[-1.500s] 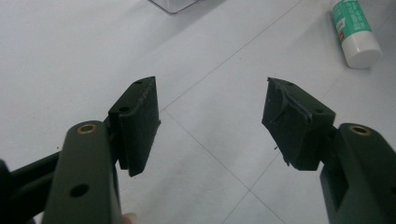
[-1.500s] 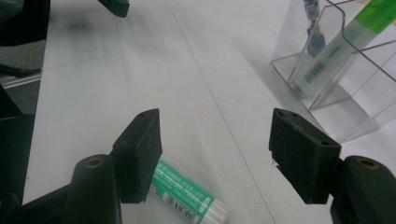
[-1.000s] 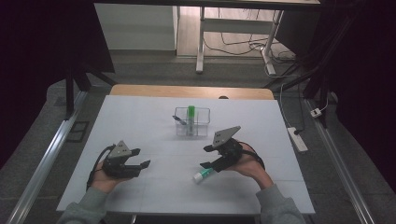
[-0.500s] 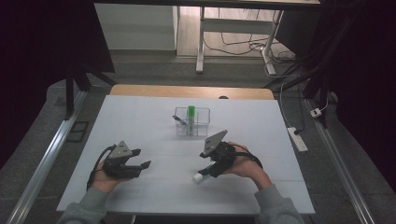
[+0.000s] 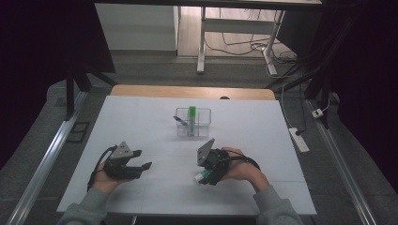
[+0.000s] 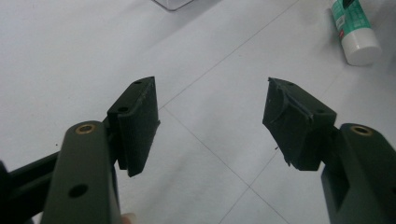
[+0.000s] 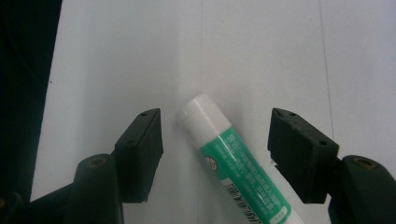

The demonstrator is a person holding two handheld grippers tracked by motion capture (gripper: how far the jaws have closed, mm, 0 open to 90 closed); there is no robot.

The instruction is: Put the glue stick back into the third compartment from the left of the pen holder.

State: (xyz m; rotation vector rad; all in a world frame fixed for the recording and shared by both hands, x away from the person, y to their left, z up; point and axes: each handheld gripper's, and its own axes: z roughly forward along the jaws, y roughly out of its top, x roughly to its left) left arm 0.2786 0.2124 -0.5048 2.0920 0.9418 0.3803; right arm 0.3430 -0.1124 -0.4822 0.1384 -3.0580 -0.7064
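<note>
**Glue stick between the open right jaws, not yet gripped**

High view: the right gripper is low over the white desk, near its front edge, with a green-and-white glue stick lying on the desk just under its tips. The left gripper rests well apart to the left, its jaws spread and nothing between them. Farther back, near the desk's middle, stands a clear plastic organiser with a green upright item and a dark one inside.

Left gripper view: the two black jaws stand wide over bare desk. The glue stick lies off toward the top right corner, white cap nearest the camera, and a corner of the organiser peeks in at the top edge.

Right gripper view: the jaws are wide, one on each side of the glue stick, touching neither side of it. The stick lies slanted across the gap, white cap toward the left jaw.

Judging from its look, the stick is a light, rigid plastic cylinder with a smooth, glossy label, so it is likely to roll or slip under an off-centre squeeze. The green labelled barrel, mid-length, seems the best place to close on; because the stick lies askew, the jaws may twist it as they shut.
</note>
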